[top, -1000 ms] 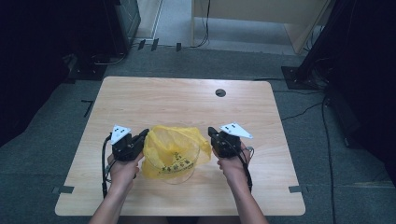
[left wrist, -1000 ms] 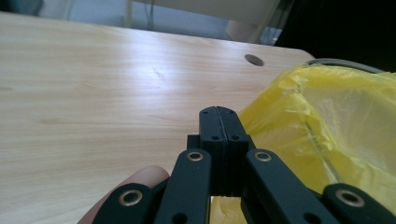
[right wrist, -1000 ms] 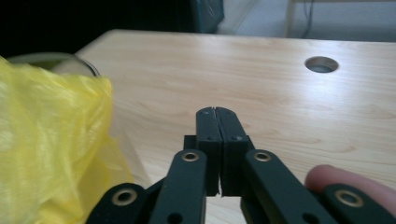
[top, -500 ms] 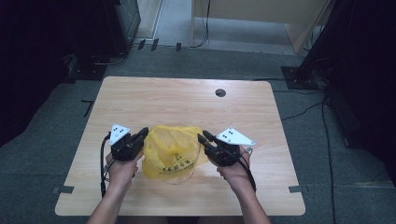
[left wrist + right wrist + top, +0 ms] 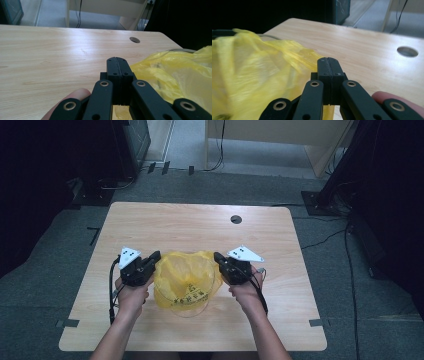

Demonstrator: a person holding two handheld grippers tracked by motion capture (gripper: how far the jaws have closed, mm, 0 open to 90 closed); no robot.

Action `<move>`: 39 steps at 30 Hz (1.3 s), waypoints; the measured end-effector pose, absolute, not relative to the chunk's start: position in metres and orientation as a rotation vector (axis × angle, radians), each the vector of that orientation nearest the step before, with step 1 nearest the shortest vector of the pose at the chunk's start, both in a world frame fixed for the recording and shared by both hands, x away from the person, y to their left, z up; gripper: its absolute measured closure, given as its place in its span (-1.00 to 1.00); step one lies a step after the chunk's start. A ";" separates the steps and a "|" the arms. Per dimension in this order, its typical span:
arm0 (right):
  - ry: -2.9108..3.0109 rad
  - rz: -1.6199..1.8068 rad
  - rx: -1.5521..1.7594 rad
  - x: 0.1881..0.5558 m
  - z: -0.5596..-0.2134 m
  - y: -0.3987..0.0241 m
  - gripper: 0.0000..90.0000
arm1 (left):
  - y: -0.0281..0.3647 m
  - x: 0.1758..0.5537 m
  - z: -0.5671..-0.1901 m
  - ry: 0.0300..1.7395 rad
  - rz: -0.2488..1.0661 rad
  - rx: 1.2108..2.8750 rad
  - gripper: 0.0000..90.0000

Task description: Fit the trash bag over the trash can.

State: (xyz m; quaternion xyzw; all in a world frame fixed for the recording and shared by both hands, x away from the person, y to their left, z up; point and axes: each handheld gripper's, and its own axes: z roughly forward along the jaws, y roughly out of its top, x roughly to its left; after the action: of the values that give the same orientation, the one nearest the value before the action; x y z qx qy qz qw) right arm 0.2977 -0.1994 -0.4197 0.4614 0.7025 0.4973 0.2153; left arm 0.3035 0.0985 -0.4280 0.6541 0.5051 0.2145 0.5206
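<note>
Yellow plastic bag near table's front edge, stretched wider than a second ago, draped over clear bowl; left gripper and right gripper clamped on opposite bag edges.

The tabletop is of light wood with rounded corners and fills the middle of the high view. A round cable hole sits near its far edge, a little right of the centre. Around it lies a grey carpet floor. At the top of the frame stands a pale wooden cabinet, with black cables that hang before it. A dark stand base rests on the floor at the upper right.
</note>
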 end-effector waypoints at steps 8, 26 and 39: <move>1.996 1.346 1.419 0.310 -0.460 -0.188 1.00 | 0.094 0.306 -0.445 1.225 0.478 1.598 1.00; 2.016 1.178 1.530 0.296 -0.515 -0.185 1.00 | 0.078 0.299 -0.502 1.341 0.605 1.808 1.00; 2.044 1.137 1.554 0.293 -0.523 -0.194 1.00 | 0.078 0.297 -0.515 1.332 0.610 1.944 0.96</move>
State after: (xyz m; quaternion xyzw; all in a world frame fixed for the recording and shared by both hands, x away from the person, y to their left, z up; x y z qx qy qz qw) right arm 0.2928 -0.1941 -0.5232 0.5456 0.7179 0.3993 0.1658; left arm 0.2971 0.0775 -0.5150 0.7491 0.5134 0.2352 0.3464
